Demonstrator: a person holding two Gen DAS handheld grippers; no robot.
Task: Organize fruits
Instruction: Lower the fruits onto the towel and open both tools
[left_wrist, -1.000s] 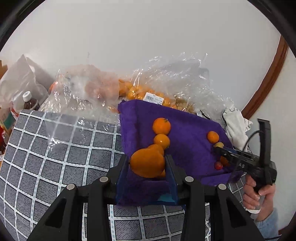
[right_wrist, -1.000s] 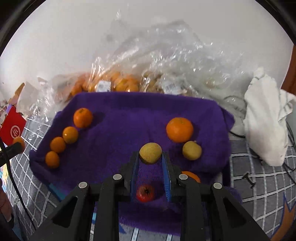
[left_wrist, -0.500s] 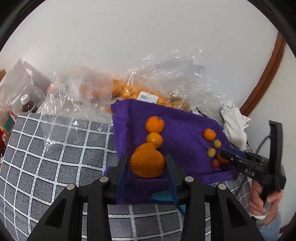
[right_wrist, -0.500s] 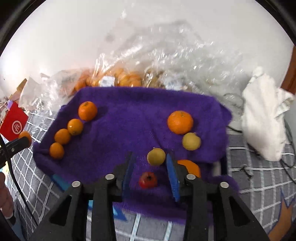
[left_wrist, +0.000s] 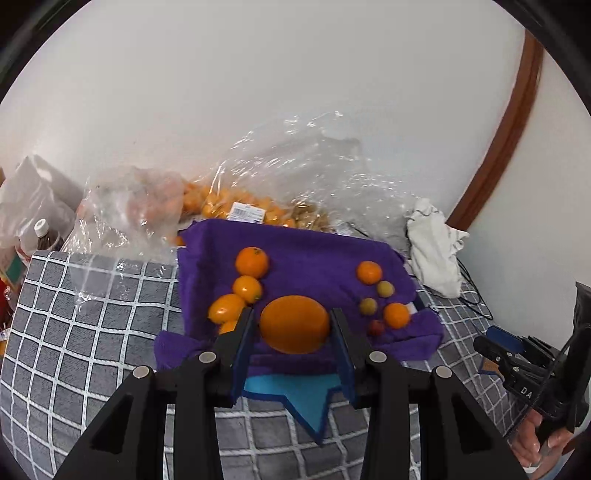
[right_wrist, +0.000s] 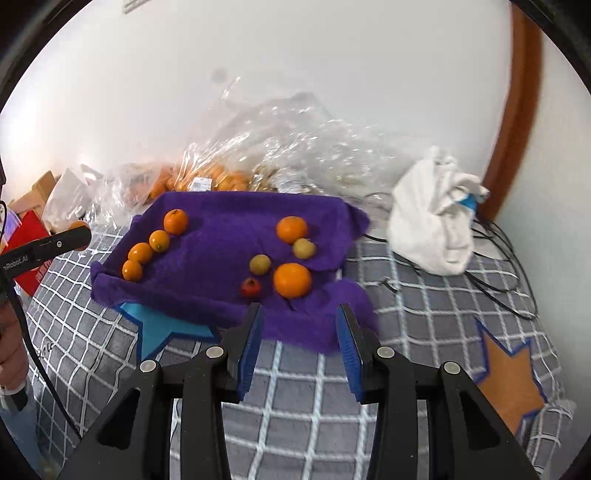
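A purple towel (right_wrist: 221, 236) lies on the grey checked cover. On its left side several small oranges (right_wrist: 159, 240) lie in a row. On its right side lie two larger oranges (right_wrist: 292, 280), two yellow-green fruits (right_wrist: 260, 264) and a small red fruit (right_wrist: 251, 287). My left gripper (left_wrist: 293, 326) is shut on a large orange (left_wrist: 294, 324), held above the towel's near edge. My right gripper (right_wrist: 298, 314) is open and empty, pulled back over the towel's front edge; it also shows in the left wrist view (left_wrist: 498, 349).
Clear plastic bags of oranges (left_wrist: 236, 206) are piled against the wall behind the towel. A crumpled white cloth (right_wrist: 436, 225) and black cables (right_wrist: 495, 266) lie to the right. A bottle (left_wrist: 46, 236) and red packaging (right_wrist: 27, 243) stand at the left.
My right gripper opened, let go of the yellow-green fruit on the towel and drew back. My left gripper lifted and drew back, still holding the large orange.
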